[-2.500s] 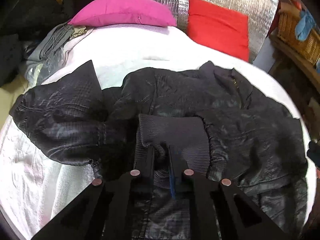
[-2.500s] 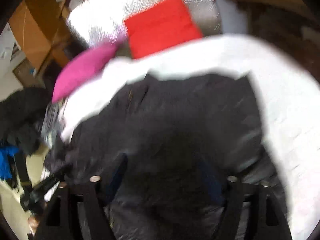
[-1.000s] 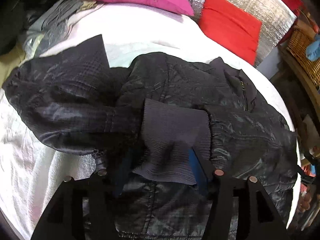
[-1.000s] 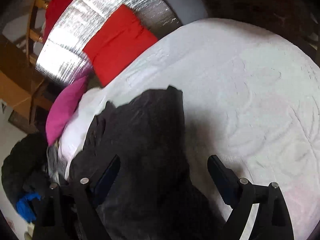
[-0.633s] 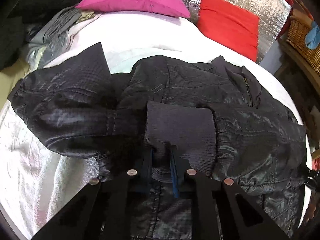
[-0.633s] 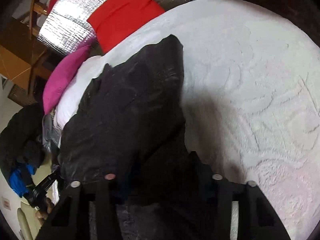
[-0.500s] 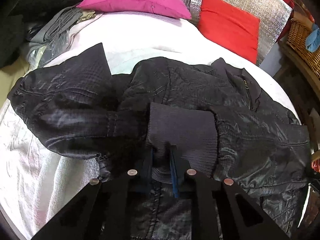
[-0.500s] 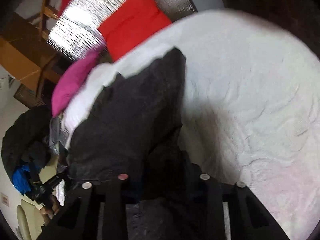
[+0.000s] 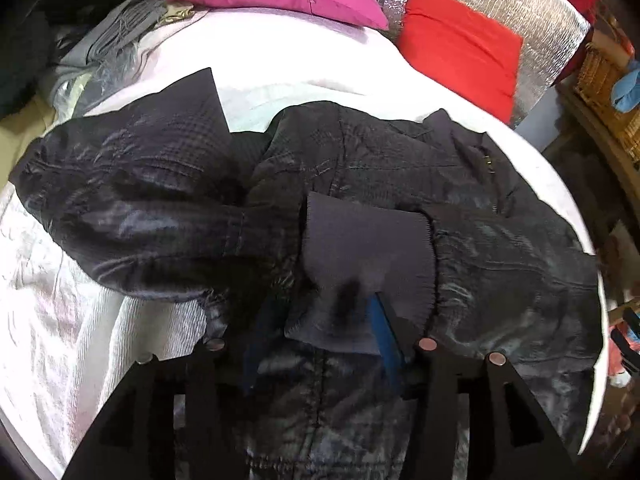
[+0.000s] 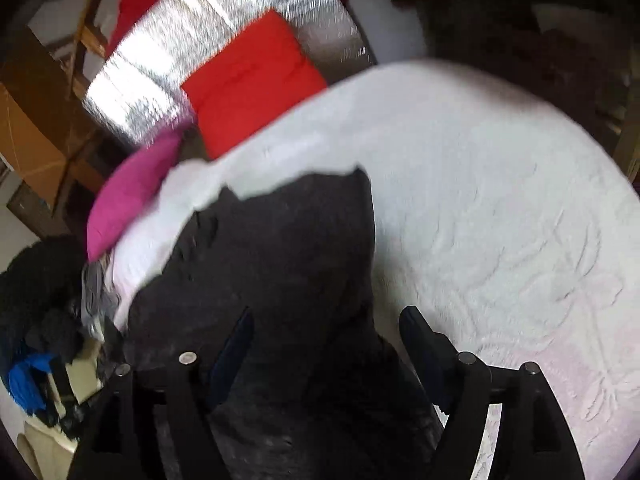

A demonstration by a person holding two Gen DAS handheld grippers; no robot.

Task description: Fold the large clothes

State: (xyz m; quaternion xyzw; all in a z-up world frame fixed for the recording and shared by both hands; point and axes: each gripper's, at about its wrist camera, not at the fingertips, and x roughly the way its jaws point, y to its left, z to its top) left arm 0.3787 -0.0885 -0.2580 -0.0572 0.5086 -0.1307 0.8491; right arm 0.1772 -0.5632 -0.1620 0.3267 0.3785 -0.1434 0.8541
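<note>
Both grippers' fingers stand apart; close your left gripper [image 9: 320, 328] squarely on the ribbed cuff [image 9: 368, 256] before lifting the jacket [image 9: 400, 168].

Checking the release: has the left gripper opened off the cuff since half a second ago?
Yes. The left gripper now stands open, its fingers spread either side of the cuff, which lies on the jacket.

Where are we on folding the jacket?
Done: both sleeves lie across the black jacket front, the ribbed cuff on top. In hand: nothing; the left tongs and right tongs are open over the fabric. Left: the body is unfolded, spread on the white bedspread.
</note>
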